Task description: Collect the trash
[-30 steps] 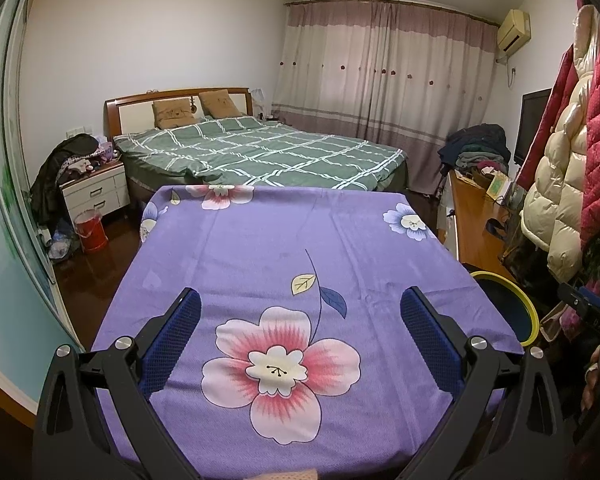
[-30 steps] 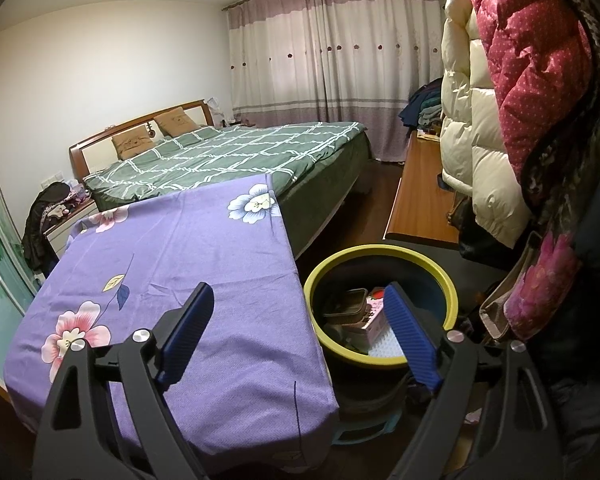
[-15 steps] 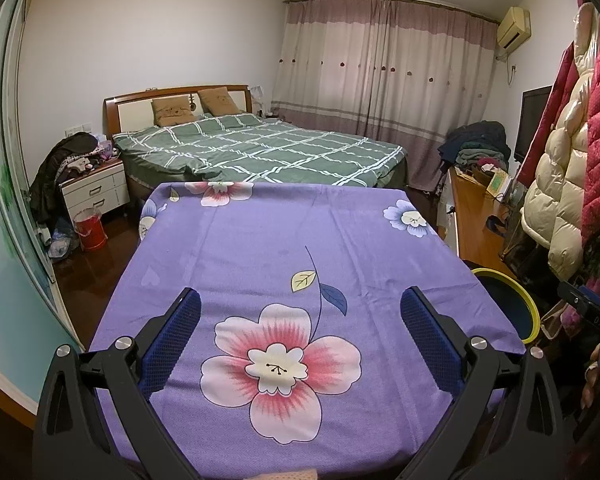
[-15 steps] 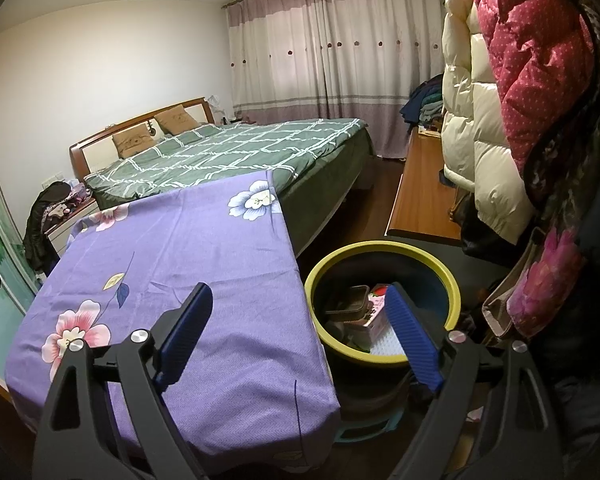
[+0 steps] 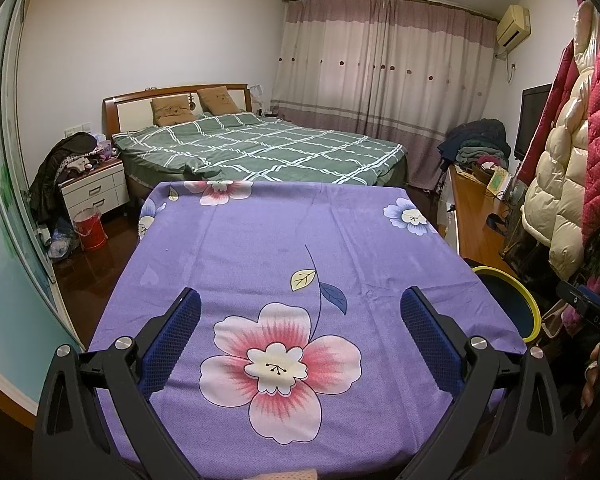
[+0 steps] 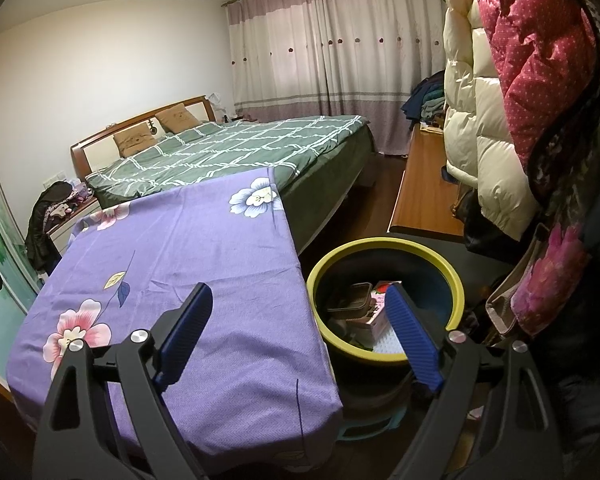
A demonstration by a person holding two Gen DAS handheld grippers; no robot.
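Looked like this was right at the tail end of the job, or between pickups. Both sets of tongs were spread wide apart with nothing between them. The left tongs (image 5: 300, 320) hovered over the near end of the surface (image 5: 260, 256), which had a purple floral cloth on it, and I couldn't spot a single scrap of trash on that cloth in either view. The right tongs (image 6: 296, 316) were held over the near right corner of the surface, their right finger in front of the bin's opening.

The bin (image 6: 384, 246) was the only container that mattered: dark tub with a yellow rim, sitting on the floor just beside the right edge of the surface. That's where the trash was. Inside I could make out a dark plastic tray (image 6: 350, 300), a pink and white carton (image 6: 376, 308) next to it, and something white with a dotted texture (image 6: 390, 342) toward the near side. The rest down there was too dark to tell.

My guess: the surface was done, so the next move would be scanning for leftovers elsewhere, or just calling it finished. If more turns up, it'd need carrying over the yellow rim before letting go.

There was also a small red bucket (image 5: 89, 229) on the floor well off to the left of the surface, contents not visible.
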